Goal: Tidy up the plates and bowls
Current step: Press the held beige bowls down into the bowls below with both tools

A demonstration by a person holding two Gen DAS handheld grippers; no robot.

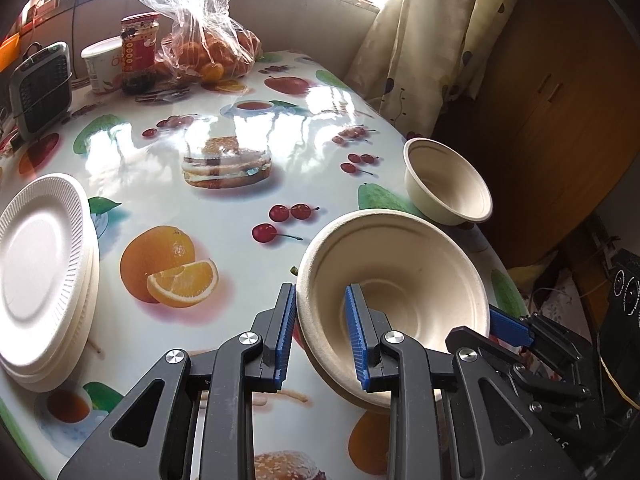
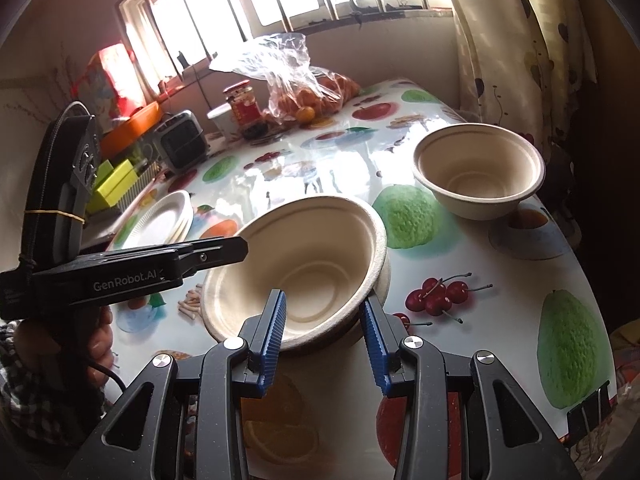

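Note:
A beige paper bowl [image 1: 400, 280] is tilted, with my left gripper [image 1: 320, 300] open around its near-left rim, one finger inside, one outside. In the right wrist view the same bowl [image 2: 304, 272] sits between my right gripper's [image 2: 323, 308] open fingers; whether they touch it I cannot tell. The left gripper [image 2: 224, 250] reaches the bowl's far-left rim there. A second beige bowl [image 1: 448, 180] [image 2: 478, 172] stands upright near the table's right edge. A stack of white paper plates [image 1: 40, 280] [image 2: 160, 220] lies at the left.
The table [image 1: 224, 208] has a glossy fruit-print cloth. At its far end stand a bag of oranges [image 1: 212, 48], a red-lidded jar [image 1: 138, 54], a white tub [image 1: 102, 64] and a small grey heater [image 1: 40, 88]. A curtain [image 1: 420, 40] hangs on the right.

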